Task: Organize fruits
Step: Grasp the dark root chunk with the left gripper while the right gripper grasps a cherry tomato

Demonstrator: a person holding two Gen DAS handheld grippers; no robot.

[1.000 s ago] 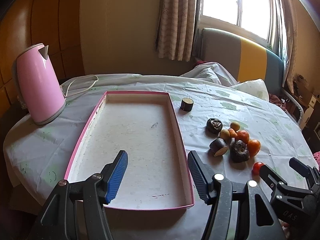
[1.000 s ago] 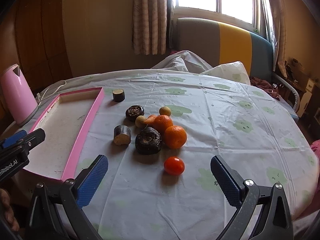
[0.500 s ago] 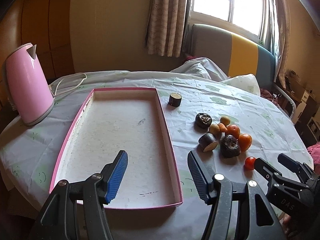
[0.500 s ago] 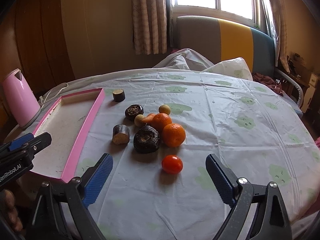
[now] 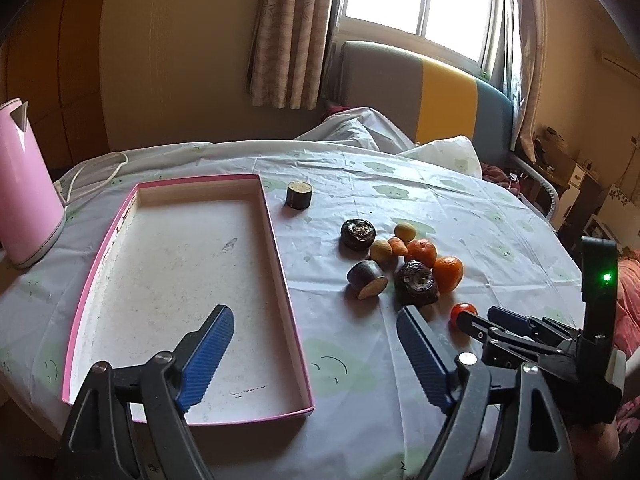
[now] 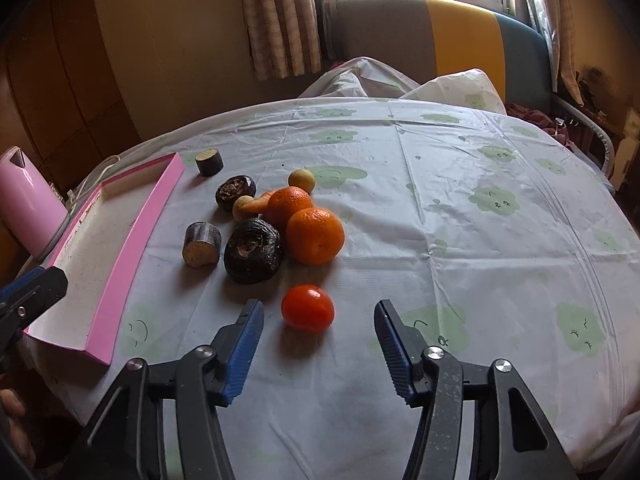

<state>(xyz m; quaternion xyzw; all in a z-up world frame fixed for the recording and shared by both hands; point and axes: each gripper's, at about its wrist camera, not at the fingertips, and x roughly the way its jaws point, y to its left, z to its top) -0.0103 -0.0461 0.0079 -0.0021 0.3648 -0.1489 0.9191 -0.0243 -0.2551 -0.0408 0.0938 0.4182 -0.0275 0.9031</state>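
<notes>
the right gripper, its blue ribbed fingers spread wide with nothing between them, is held low over the table just short of a small red-orange tomato-like fruit, which lies between the lines of the two fingertips with bare cloth on either side. the left gripper is likewise parted and empty, straddling the near right wall of a shallow pink-rimmed rectangular tray, whose white floor holds nothing. the remaining fruits are clustered on the cloth to the right of the tray: two round oranges, a wrinkled dark round fruit touching the nearer orange, a second dark one, two small yellowish balls, a dark cut cylinder with a pale face, and another dark cylinder standing apart near the tray's far corner. a small orange piece among the cluster is too hidden to be identified. wide open cloth is left to the right of the pile. a pink electric kettle is cut off at the left edge. the round table is covered by a white cloth with green cloud prints; behind it a grey, yellow and blue sofa back, curtains and a bright window are seen.
</notes>
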